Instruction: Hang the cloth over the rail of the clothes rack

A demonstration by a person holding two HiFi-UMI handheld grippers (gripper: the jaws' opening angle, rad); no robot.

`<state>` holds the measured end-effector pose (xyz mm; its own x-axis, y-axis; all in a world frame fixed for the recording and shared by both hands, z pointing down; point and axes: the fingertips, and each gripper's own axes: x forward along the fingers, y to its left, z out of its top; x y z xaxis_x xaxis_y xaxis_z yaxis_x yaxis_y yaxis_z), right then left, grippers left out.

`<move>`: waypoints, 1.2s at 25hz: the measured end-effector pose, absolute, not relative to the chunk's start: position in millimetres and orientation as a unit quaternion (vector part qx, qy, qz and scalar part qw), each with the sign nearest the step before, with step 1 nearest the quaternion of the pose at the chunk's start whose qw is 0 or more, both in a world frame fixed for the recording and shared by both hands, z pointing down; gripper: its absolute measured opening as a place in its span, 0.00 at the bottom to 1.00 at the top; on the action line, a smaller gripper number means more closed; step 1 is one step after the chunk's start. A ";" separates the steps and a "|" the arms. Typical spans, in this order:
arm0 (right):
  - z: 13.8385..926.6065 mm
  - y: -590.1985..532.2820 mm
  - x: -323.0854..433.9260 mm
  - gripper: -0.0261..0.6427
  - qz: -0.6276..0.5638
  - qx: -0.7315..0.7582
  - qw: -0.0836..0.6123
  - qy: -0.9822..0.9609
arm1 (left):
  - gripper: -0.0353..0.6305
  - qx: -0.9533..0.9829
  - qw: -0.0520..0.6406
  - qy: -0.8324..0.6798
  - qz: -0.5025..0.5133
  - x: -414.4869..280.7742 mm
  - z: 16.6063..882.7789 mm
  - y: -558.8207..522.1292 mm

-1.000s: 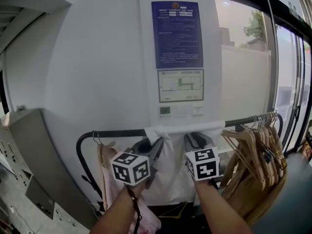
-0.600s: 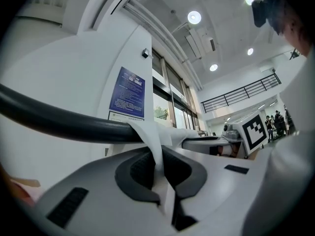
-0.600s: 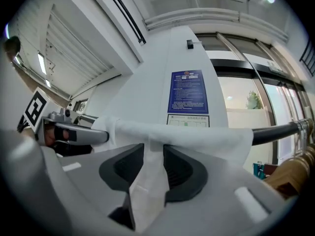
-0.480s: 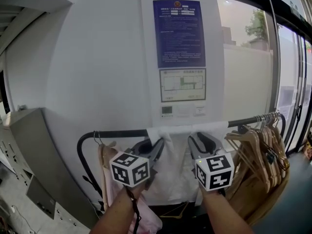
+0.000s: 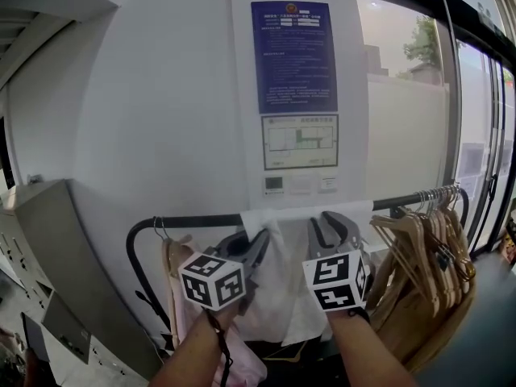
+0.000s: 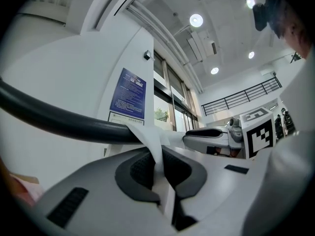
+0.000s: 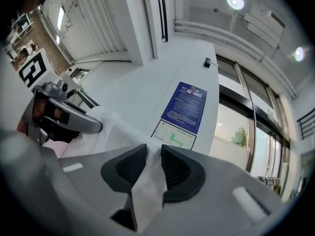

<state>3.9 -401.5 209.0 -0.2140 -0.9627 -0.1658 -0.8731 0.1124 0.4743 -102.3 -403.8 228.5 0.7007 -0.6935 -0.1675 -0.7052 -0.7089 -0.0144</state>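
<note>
A white cloth (image 5: 278, 285) hangs over the black rail (image 5: 185, 221) of the clothes rack, in front of a white pillar. My left gripper (image 5: 254, 244) is just below the rail at the cloth's left part and is shut on a fold of the cloth (image 6: 150, 136) beside the rail (image 6: 59, 119). My right gripper (image 5: 332, 226) is at the cloth's right part, level with the rail. Its jaws have just been closing, and their pads press on a strip of the cloth (image 7: 147, 195). In the right gripper view the left gripper (image 7: 69, 117) shows at the left.
Several wooden hangers (image 5: 427, 248) crowd the rail's right end. A pink garment (image 5: 181, 297) hangs at the rail's left end. A blue notice (image 5: 294, 55) is on the pillar above the rail. A grey cabinet (image 5: 48, 248) stands at the left, glass panes at the right.
My right gripper has risen towards the rail and rolled, so its marker cube shows a different face. The left gripper has stayed where it was, holding the cloth.
</note>
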 end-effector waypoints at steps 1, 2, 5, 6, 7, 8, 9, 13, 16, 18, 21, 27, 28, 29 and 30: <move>208.5 -402.2 3.4 0.17 -0.253 0.624 0.100 -0.732 | 0.07 -0.922 0.037 0.379 0.076 -102.8 228.6 -403.3; 208.1 -402.9 2.8 0.16 -0.263 0.627 0.109 -0.725 | 0.07 -0.922 0.036 0.378 0.077 -103.4 228.5 -402.8; 208.7 -404.1 1.4 0.14 -0.277 0.629 0.120 -0.716 | 0.07 -0.923 0.037 0.375 0.078 -103.5 227.2 -400.1; 209.2 -404.0 1.7 0.12 -0.274 0.627 0.116 -0.720 | 0.07 -0.923 0.039 0.374 0.077 -103.5 226.5 -399.2; 209.5 -403.9 2.5 0.09 -0.269 0.625 0.110 -0.725 | 0.07 -0.923 0.041 0.374 0.077 -103.8 225.7 -398.6; 209.5 -403.8 3.3 0.07 -0.262 0.623 0.103 -0.730 | 0.07 -0.923 0.042 0.375 0.076 -104.3 225.2 -398.6; 209.4 -403.7 3.8 0.07 -0.254 0.621 0.097 -0.735 | 0.07 -0.923 0.042 0.376 0.075 -104.8 224.9 -399.0; 208.4 -402.6 3.2 0.06 -0.221 0.606 0.075 -0.761 | 0.07 -0.919 0.036 0.387 0.068 -106.0 227.3 -402.5; 207.0 -399.7 4.7 0.06 -0.203 0.594 0.060 -0.776 | 0.07 -0.913 0.034 0.400 0.067 -109.8 226.4 -405.4; 206.0 -396.8 7.0 0.06 -0.192 0.587 0.050 -0.785 | 0.07 -0.911 0.035 0.405 0.068 -112.5 224.8 -405.6; 201.7 -391.4 14.5 0.06 -0.186 0.583 0.038 -0.790 | 0.07 -0.908 0.038 0.411 0.071 -115.6 221.9 -403.1; 193.1 -382.0 31.4 0.06 -0.185 0.581 0.033 -0.792 | 0.07 -0.900 0.034 0.424 0.092 -136.3 207.3 -396.1; 190.1 -380.9 35.4 0.06 -0.186 0.582 0.033 -0.791 | 0.07 -0.899 0.035 0.427 0.094 -140.5 204.2 -394.7; 185.8 -380.5 40.7 0.06 -0.188 0.582 0.033 -0.790 | 0.07 -0.896 0.035 0.431 0.096 -145.6 200.2 -393.6; 180.5 -380.8 47.5 0.06 -0.190 0.584 0.033 -0.789 | 0.07 -0.894 0.036 0.435 0.098 -151.4 195.6 -392.7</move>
<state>47.5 -380.8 180.5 -0.3166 -0.9332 -0.1698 -0.9085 0.2468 0.3372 -151.4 -392.7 195.6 0.6024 -0.7712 -0.2061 -0.7851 -0.6190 0.0212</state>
